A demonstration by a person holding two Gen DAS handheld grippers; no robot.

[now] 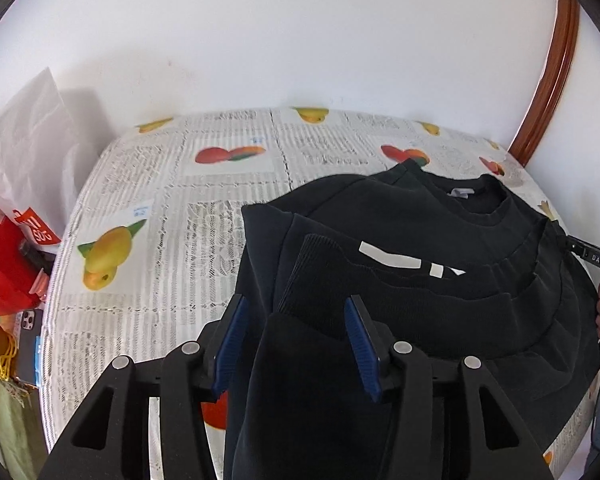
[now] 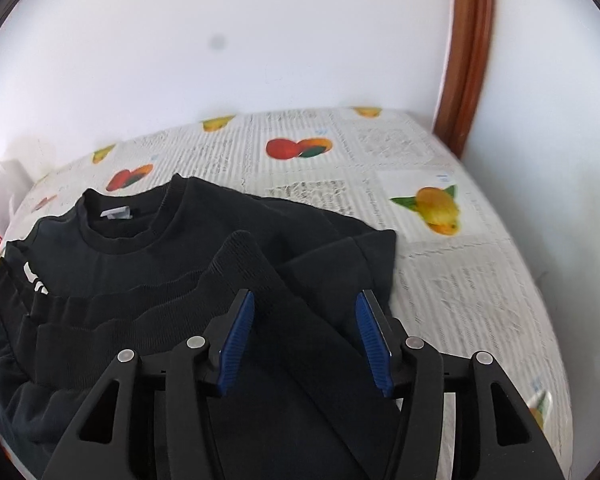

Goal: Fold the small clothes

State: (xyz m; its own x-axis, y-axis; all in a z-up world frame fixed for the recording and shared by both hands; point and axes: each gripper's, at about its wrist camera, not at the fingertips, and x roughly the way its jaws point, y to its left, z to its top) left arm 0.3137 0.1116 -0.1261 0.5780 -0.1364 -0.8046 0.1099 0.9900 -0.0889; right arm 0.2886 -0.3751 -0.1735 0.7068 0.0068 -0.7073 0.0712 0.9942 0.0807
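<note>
A black sweatshirt (image 1: 412, 216) lies on the fruit-print tablecloth (image 1: 160, 200), collar with a white label toward the wall, white lettering partly covered by folded sleeves. My left gripper (image 1: 296, 308) is open, its blue pads (image 1: 232, 340) on either side of the left sleeve near its ribbed cuff. In the right wrist view the sweatshirt (image 2: 204, 232) fills the lower left. My right gripper (image 2: 306, 304) is open, its pads (image 2: 374, 340) on either side of the right sleeve, which lies diagonally across the body.
A red box (image 1: 0, 256) and a white plastic bag (image 1: 28, 140) stand left of the table, with a phone (image 1: 30, 340) below. A white wall is behind; a brown wooden frame (image 2: 468, 52) stands at the right. The other gripper (image 1: 596, 258) shows at the right edge.
</note>
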